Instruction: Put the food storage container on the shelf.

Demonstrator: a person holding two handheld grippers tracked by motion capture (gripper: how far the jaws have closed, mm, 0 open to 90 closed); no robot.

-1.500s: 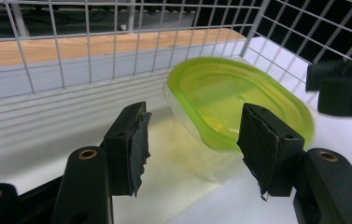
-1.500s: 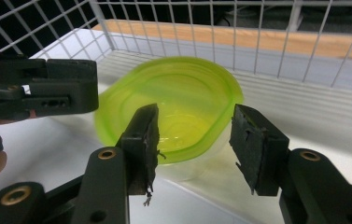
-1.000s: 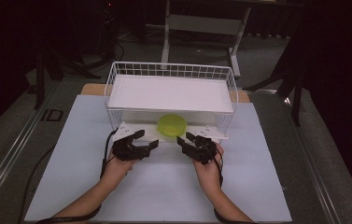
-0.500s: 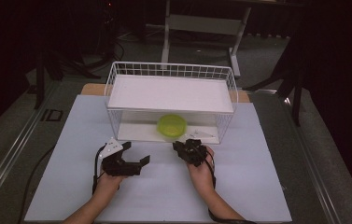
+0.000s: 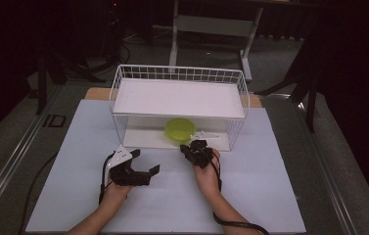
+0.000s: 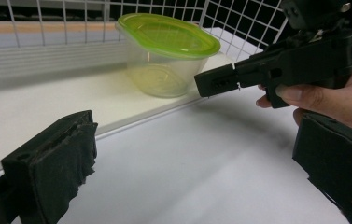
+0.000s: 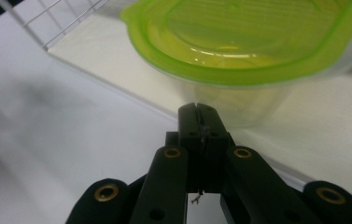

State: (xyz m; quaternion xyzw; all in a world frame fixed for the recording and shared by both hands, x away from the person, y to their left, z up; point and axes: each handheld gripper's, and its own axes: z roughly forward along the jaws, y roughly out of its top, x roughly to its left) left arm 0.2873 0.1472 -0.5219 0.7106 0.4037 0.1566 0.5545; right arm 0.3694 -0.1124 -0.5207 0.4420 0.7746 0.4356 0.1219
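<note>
A clear tub with a lime-green lid (image 5: 180, 129) stands on the bottom board of a white wire rack (image 5: 123, 88), under its upper white shelf. The tub (image 6: 166, 51) sits ahead in the left gripper view. My left gripper (image 5: 145, 163) is open and empty over the white table, in front of the rack's left half, its padded jaws (image 6: 192, 172) spread wide. My right gripper (image 5: 189, 148) is shut on nothing, at the rack's front edge. Its closed tips (image 7: 198, 110) point at the tub (image 7: 248, 42), a short gap away. The right gripper (image 6: 281, 65) also shows in the left gripper view.
The rack stands at the back of a white table top (image 5: 260, 196). Wire mesh closes the rack's sides and back (image 6: 239, 18). A cable (image 5: 104, 176) trails from the left gripper. Dark floor and a table frame (image 5: 211, 24) lie beyond.
My left gripper has drawn back from the rack's front toward the person and a little left. The right gripper has stayed near the rack's front edge, shifting only slightly.
</note>
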